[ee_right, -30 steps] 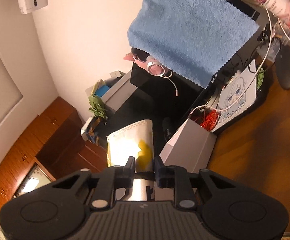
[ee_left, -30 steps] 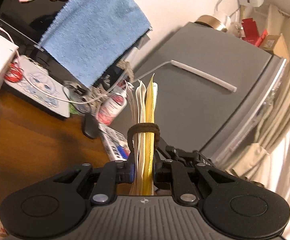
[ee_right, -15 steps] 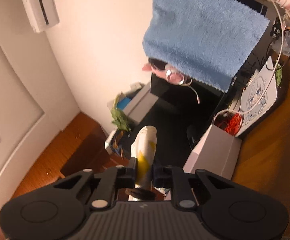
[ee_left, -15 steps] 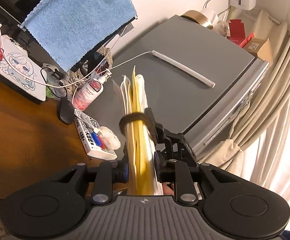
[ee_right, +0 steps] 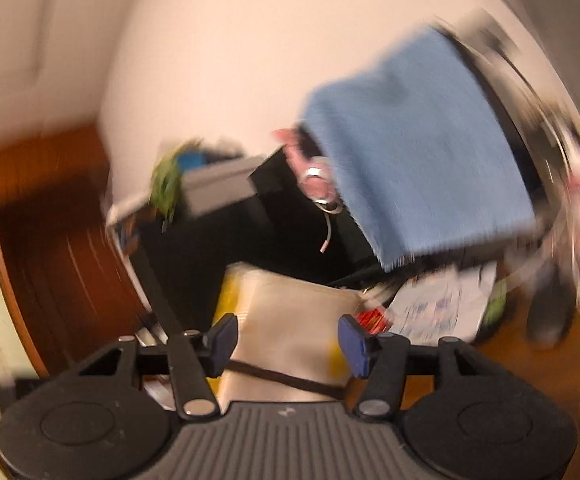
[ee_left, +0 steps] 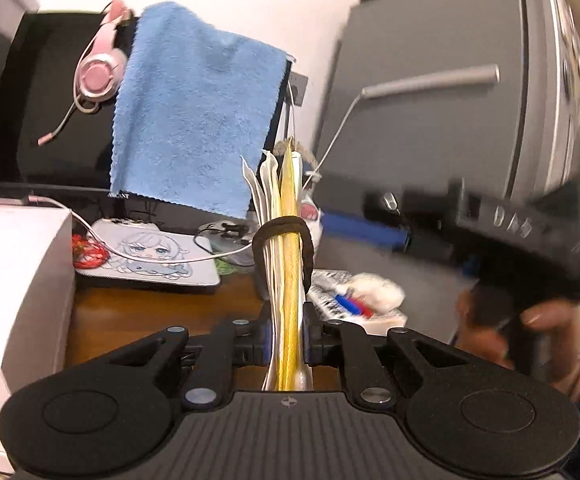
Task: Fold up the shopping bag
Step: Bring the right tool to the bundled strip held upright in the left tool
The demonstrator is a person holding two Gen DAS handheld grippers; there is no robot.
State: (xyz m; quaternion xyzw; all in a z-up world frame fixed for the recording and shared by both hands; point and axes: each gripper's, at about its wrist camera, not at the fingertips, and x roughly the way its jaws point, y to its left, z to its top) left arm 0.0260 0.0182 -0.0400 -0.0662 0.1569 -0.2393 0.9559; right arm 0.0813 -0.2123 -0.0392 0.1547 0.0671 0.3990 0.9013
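The left tool (ee_left: pixel 286 344) pinches the folded shopping bag (ee_left: pixel 284 272) tight at 6 o'clock, above the worktop (ee_left: pixel 138 312), so the dark band (ee_left: pixel 282 227) keeps it flat. The right tool (ee_right: pixel 288 334) has just been opening; the bag sits loose between its pads.

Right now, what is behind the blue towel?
The blue towel hangs over a black monitor, covering much of its screen. A pink headset hangs beside it. Whatever the screen shows behind the towel cannot be seen.
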